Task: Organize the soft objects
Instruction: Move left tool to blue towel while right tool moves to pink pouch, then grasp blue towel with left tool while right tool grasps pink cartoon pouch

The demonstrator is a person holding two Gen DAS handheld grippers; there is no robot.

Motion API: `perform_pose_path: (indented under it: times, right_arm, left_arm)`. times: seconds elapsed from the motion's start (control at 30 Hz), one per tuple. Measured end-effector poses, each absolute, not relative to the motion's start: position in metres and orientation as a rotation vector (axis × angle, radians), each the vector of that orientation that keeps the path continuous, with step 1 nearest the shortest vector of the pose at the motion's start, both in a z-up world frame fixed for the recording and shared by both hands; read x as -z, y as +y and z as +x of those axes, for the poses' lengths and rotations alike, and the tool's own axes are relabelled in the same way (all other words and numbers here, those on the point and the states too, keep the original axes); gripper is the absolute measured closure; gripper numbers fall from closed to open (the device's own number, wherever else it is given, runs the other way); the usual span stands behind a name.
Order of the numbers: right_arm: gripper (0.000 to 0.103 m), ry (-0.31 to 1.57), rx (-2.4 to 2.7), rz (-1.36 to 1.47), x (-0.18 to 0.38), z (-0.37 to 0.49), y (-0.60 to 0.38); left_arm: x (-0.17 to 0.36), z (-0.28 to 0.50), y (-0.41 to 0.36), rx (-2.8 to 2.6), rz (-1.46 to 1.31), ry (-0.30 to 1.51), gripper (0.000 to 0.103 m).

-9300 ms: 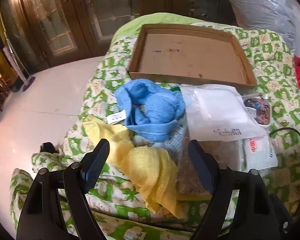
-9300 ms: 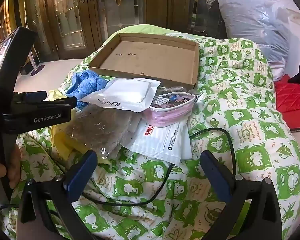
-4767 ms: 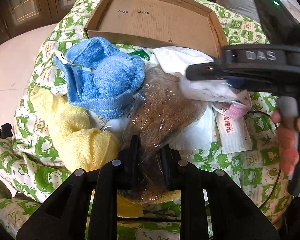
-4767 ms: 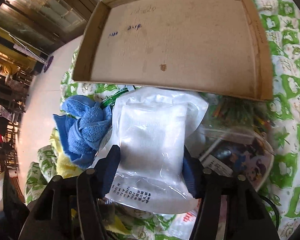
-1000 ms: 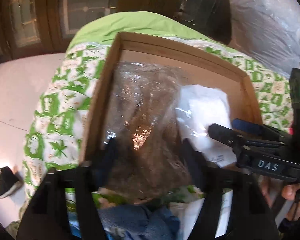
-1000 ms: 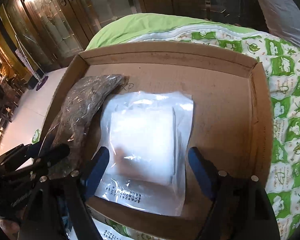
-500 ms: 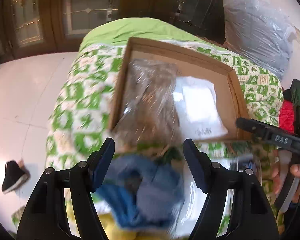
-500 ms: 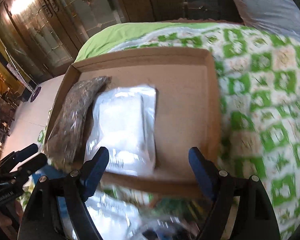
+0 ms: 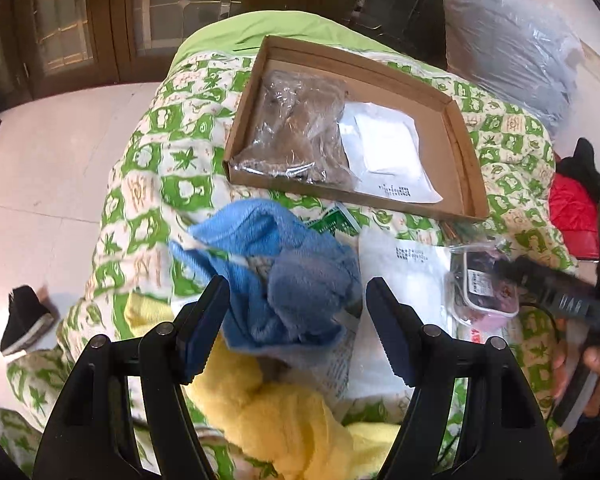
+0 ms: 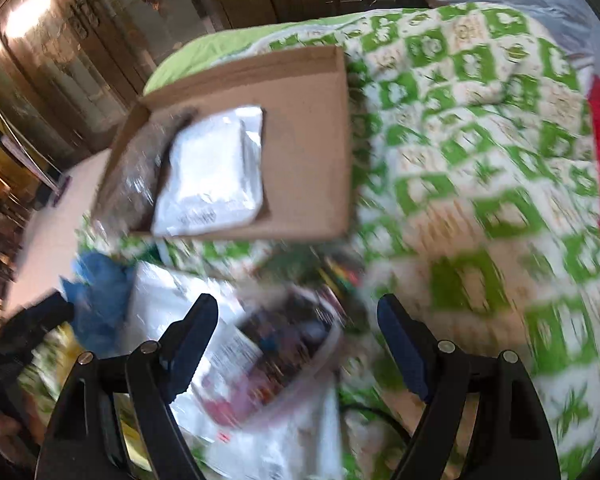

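Both grippers have drawn back past the cardboard box's (image 9: 466,160) near rim, fingers apart, holding nothing.

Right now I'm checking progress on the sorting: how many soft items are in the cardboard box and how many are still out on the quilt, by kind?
In the box:
Brown bagged item: 1
White packet: 1
On the quilt:
Blue towel: 1
Yellow towel: 1
White packet: 1
Pink pouch: 1
Total: 6
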State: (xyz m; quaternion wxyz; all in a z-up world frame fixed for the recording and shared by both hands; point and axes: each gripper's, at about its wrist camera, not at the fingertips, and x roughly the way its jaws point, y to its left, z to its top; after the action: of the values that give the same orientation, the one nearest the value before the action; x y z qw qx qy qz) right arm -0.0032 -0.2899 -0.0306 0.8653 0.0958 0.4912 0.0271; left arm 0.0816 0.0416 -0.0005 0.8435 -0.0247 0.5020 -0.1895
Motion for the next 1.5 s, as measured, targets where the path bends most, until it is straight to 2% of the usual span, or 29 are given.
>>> perform_pose_path:
  times: [0.3, 0.5, 0.73, 0.87, 1.03, 1.13, 1.2, 1.5]
  right_arm:
    - [0.021, 1.040, -0.146, 0.180, 0.024, -0.055, -0.274]
    - [0.021, 1.056, -0.129, 0.195, 0.032, -0.052, -0.277]
    - [0.021, 1.047, -0.096, 0.207, 0.032, -0.053, -0.285]
    - [0.021, 1.053, -0.096, 0.206, 0.033, -0.052, -0.285]
    - [0.021, 1.058, -0.088, 0.225, 0.035, -0.050, -0.289]
    - [0.021, 1.062, -0.087, 0.238, 0.036, -0.047, -0.291]
    - [0.021, 1.069, -0.091, 0.244, 0.036, -0.044, -0.291]
    - [0.021, 1.102, -0.116, 0.261, 0.017, -0.023, -0.285]
  left_arm:
    - [-0.005, 0.050, 0.047, 0.425, -0.079, 1.093, 0.032]
    - [-0.004, 0.049, 0.053, 0.404, -0.114, 1.090, 0.032]
    - [-0.006, 0.068, 0.011, 0.449, 0.079, 1.083, 0.032]
    - [0.015, 0.092, -0.009, 0.375, 0.235, 1.095, 0.032]
    - [0.043, 0.110, -0.010, 0.377, 0.240, 1.172, 0.032]
    - [0.049, 0.107, -0.015, 0.399, 0.263, 1.176, 0.049]
    - [0.046, 0.103, -0.017, 0.405, 0.267, 1.160, 0.054]
    - [0.025, 0.067, -0.003, 0.489, 0.045, 1.187, 0.056]
